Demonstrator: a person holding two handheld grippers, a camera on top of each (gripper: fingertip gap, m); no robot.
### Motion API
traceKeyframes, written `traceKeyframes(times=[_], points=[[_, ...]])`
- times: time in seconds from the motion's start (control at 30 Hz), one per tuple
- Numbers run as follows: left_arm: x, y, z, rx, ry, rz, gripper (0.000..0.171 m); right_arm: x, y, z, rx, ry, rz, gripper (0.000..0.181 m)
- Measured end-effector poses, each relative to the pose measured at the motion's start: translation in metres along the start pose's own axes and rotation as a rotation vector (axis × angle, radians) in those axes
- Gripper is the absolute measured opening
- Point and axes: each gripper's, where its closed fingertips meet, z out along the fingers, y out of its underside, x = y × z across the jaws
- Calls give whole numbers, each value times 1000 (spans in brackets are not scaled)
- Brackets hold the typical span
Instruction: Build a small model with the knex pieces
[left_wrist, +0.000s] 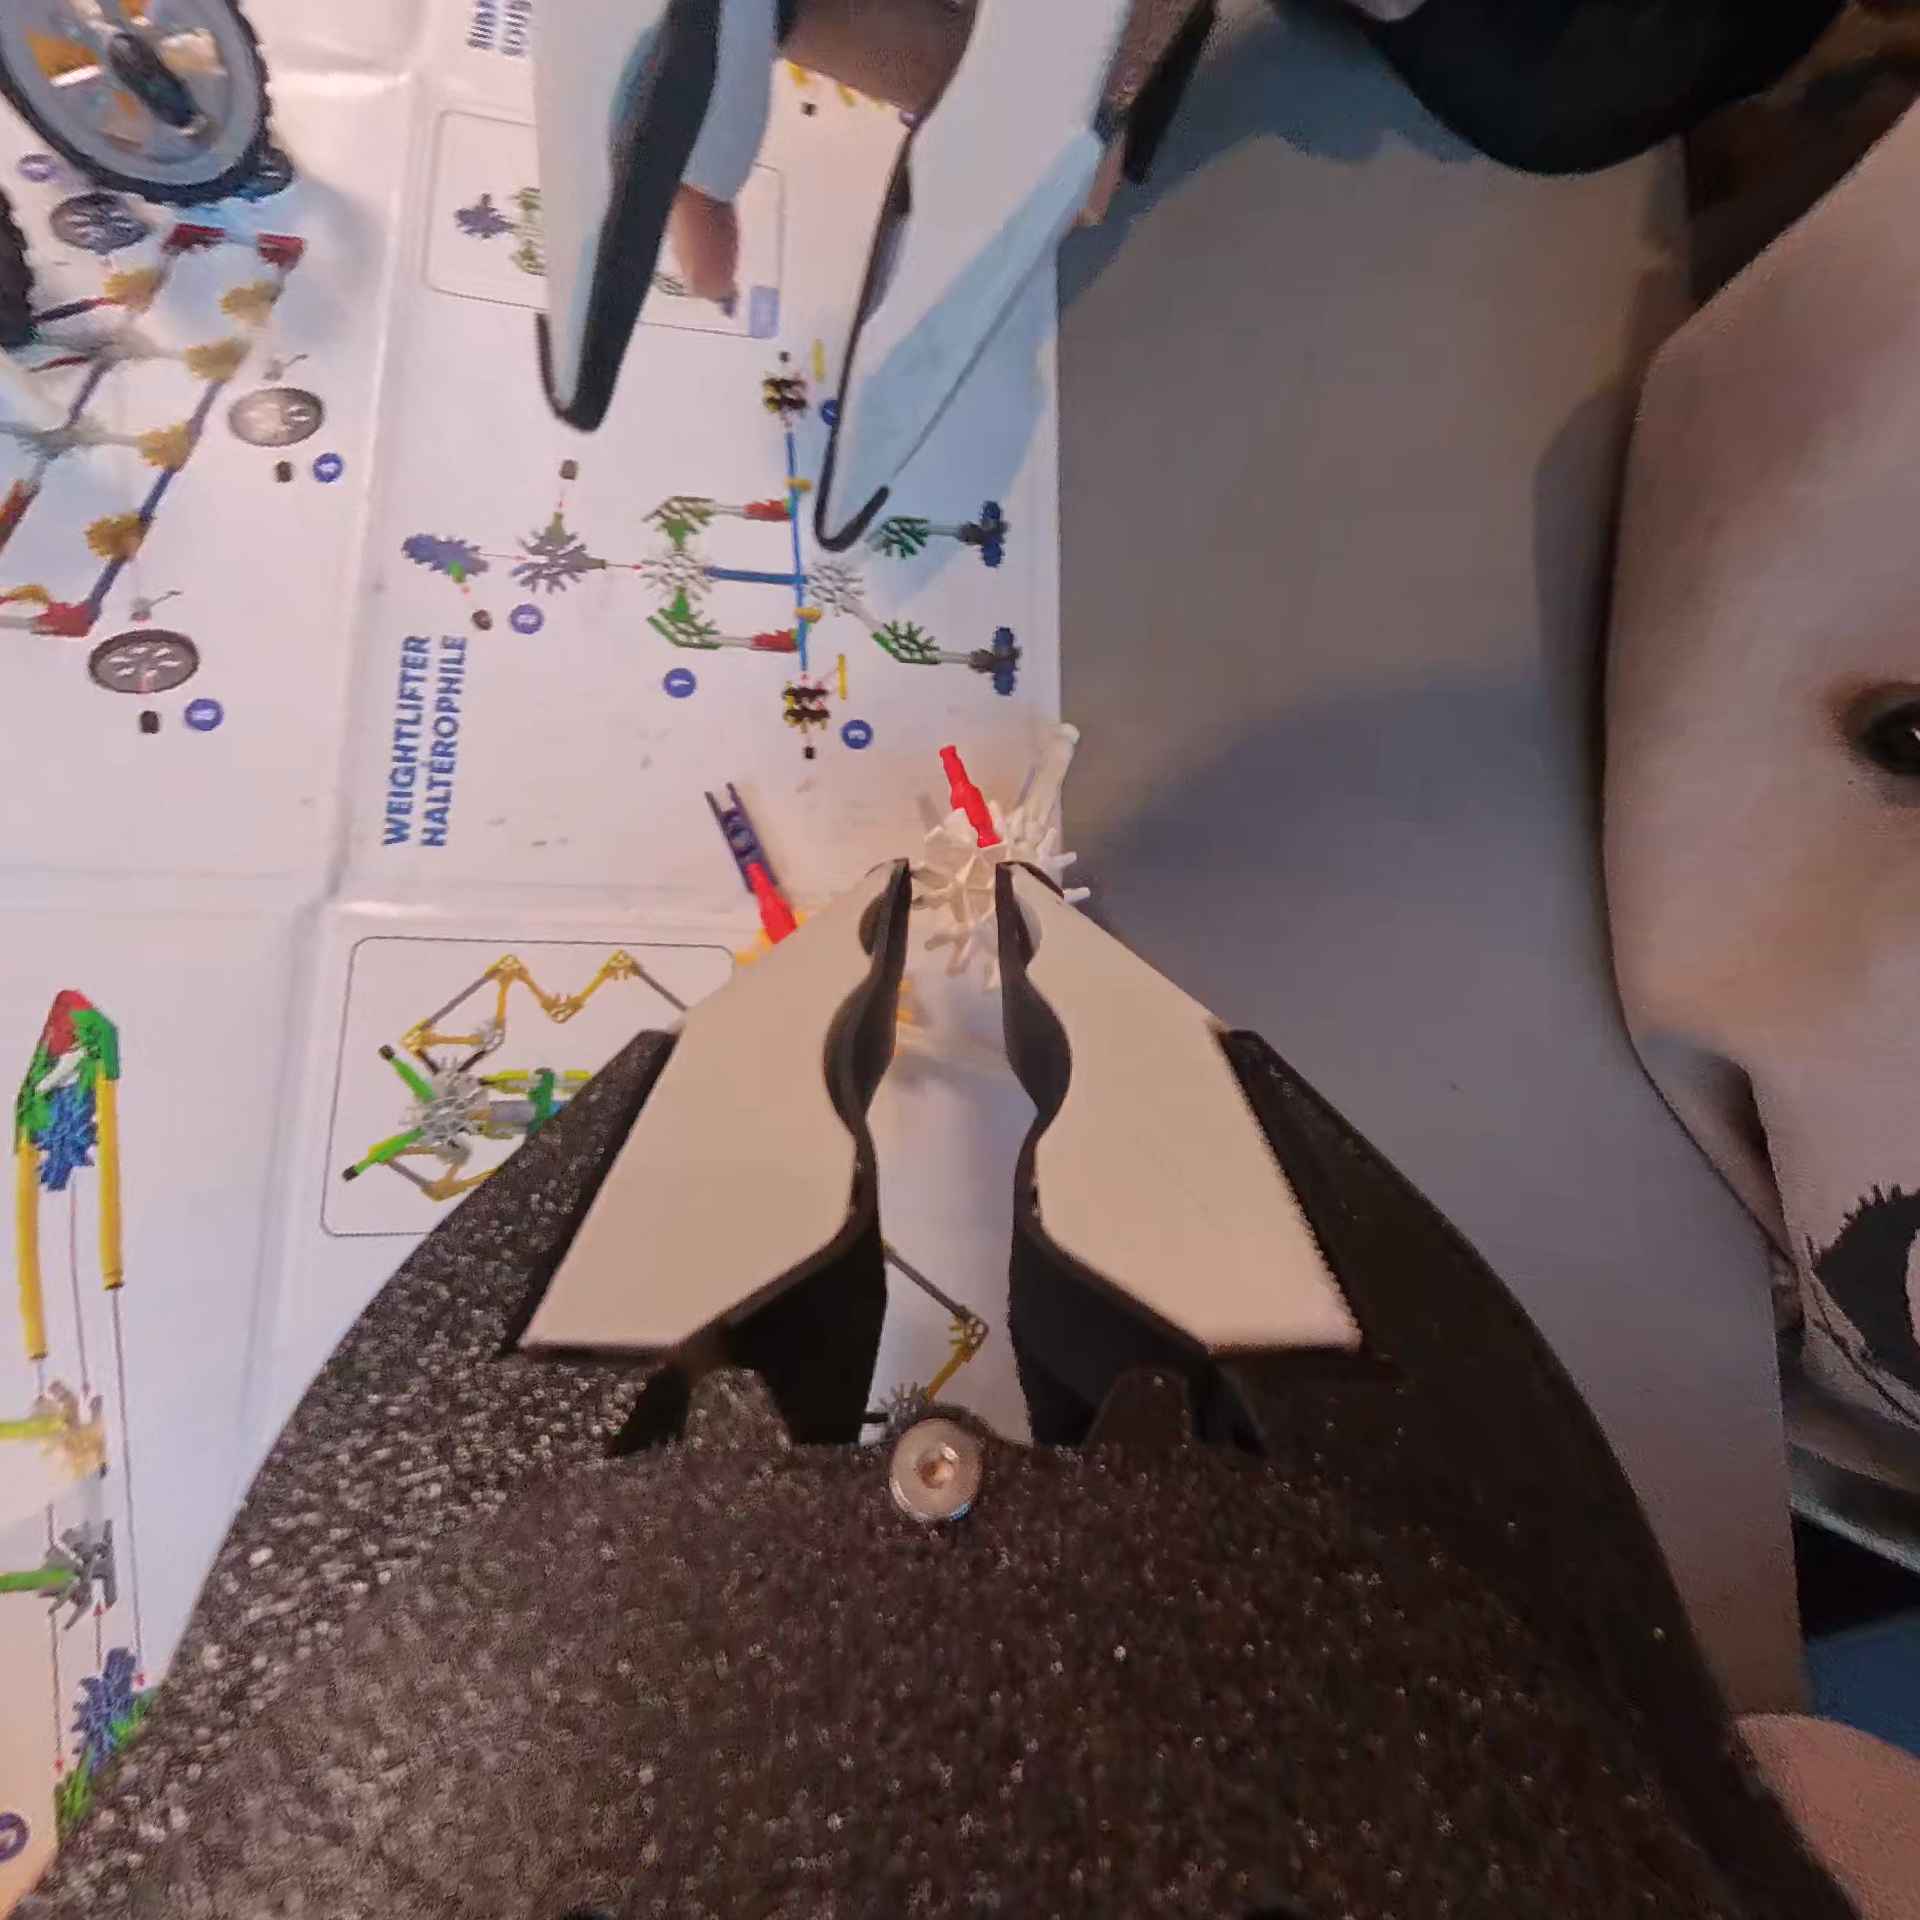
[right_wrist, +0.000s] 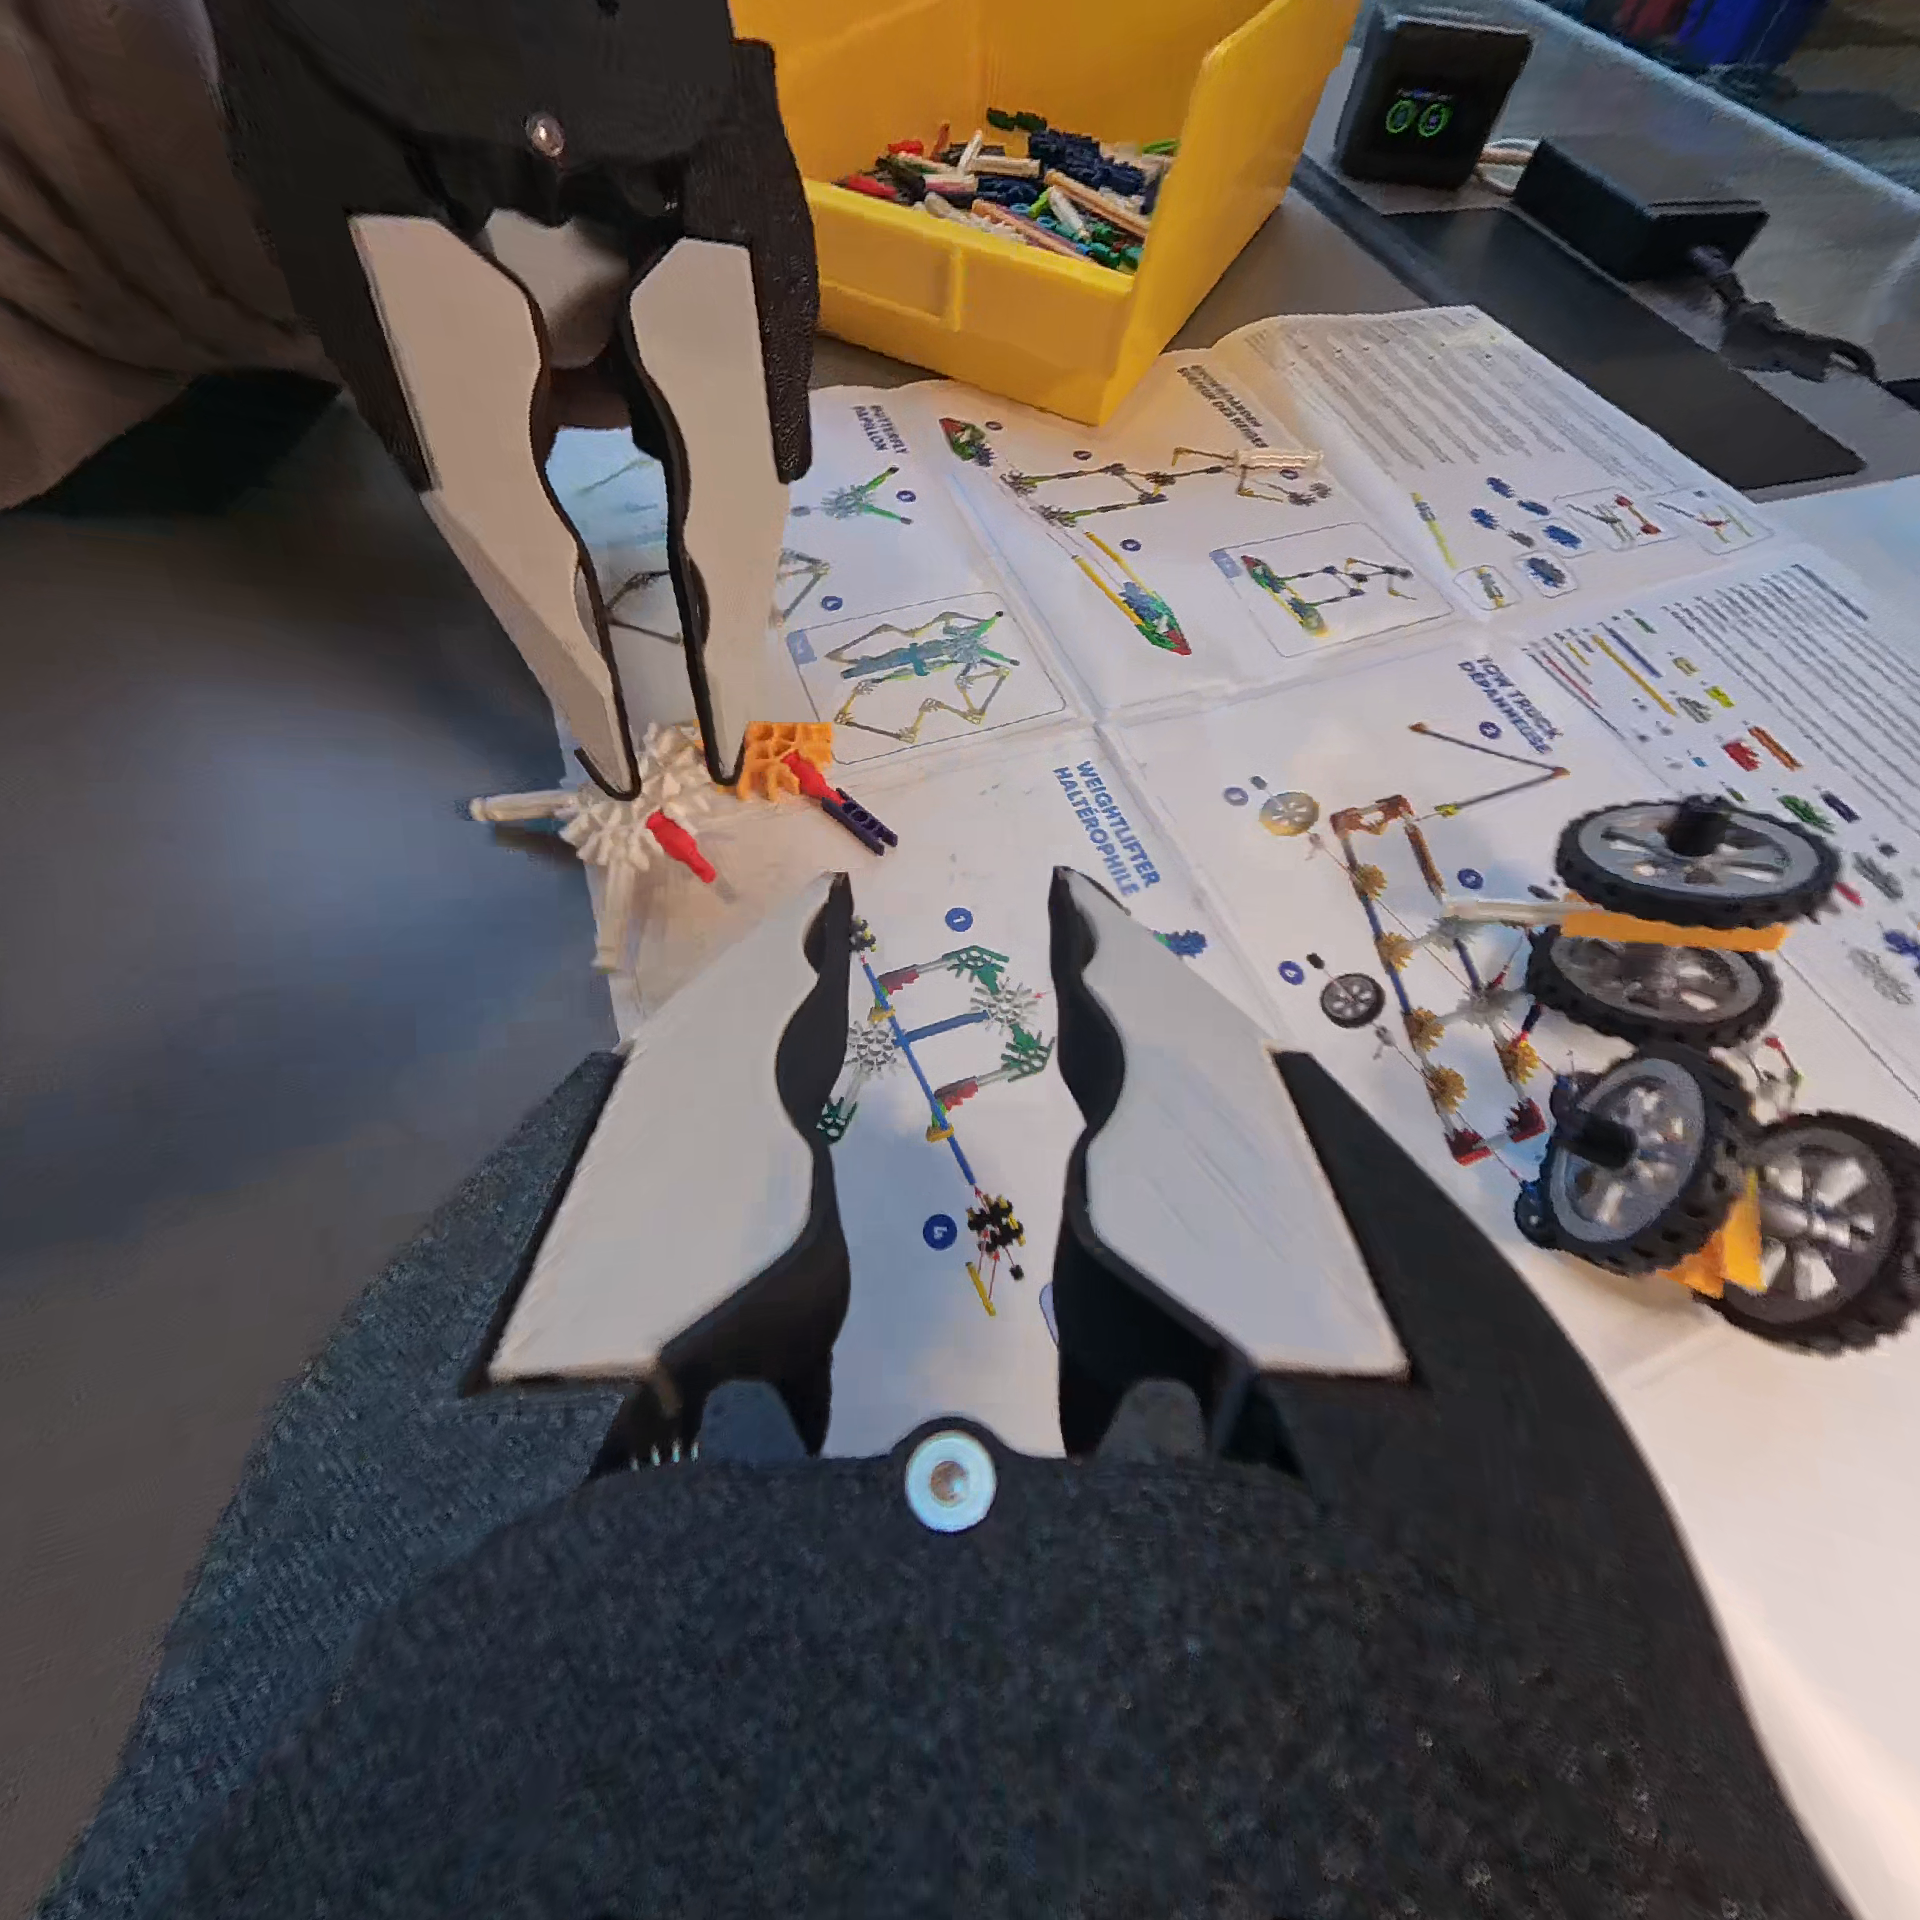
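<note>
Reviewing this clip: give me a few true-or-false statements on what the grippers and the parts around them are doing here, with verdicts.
1. The left gripper has its fingertips around the white snowflake connector. True.
2. The right gripper holds a red rod. False: it is open and empty above the instruction sheet.
3. The yellow bin is empty. False: it holds many mixed pieces.
4. The wheeled model rests on the sheet. True.

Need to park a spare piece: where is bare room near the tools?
Free: grey tabletop left of the instruction sheet. Crowded: the sheet's near-left corner, where the left tool grips the white connector beside the orange connector, and its right side around the wheeled model.
</note>
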Motion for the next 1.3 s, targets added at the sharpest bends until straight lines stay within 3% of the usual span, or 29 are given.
traceKeyframes(times=[0.2, 0.33, 0.43, 0.5, 0.57, 0.63, 0.8, 0.87, 0.9, 0.93, 1.03, 1.1, 1.17, 1.3], points=[[9, 15, -9, -37, 77, 7, 14, -23, 13, 33, -213, -175, -246, 34], [-2, 17, -23, 36, 69, -71, 24, -23, 9, 54, -281, -257, -240, 28], [-12, 14, -31, 101, 46, -116, 22, -28, 15, 58, -362, -350, -196, 6], [-27, 12, -29, 128, -7, -161, 25, -29, 16, 56, -381, -374, -191, 4], [-36, 9, -22, 148, -31, -213, 31, -29, 12, 54, -336, -344, -264, 3], [-34, 3, -15, 182, 5, -251, 35, -37, -9, 47, -192, -354, -259, 3], [-12, -22, -19, 307, 180, -265, 25, -38, -47, 18, 43, -301, -288, 0], [-9, -38, -31, 403, 191, -222, 22, -36, -51, 10, 62, -314, -249, 0], [-7, -45, -37, 446, 186, -198, 4, -33, -51, 8, 66, -319, -228, 0], [-9, -50, -41, 469, 159, -185, 4, -30, -52, 7, 74, -321, -190, 0], [-15, -46, -41, 429, 53, -120, 3, -28, -59, 0, 137, -377, -77, 2], [-14, -50, -45, 448, 33, -100, 4, -29, -60, -3, 132, -420, -28, 26], [-13, -52, -48, 456, 9, -57, 4, -30, -56, 0, 115, -435, -8, 33], [-8, -57, -50, 466, -13, -1, 4, -40, -59, 0, 151, -481, 11, 8]])
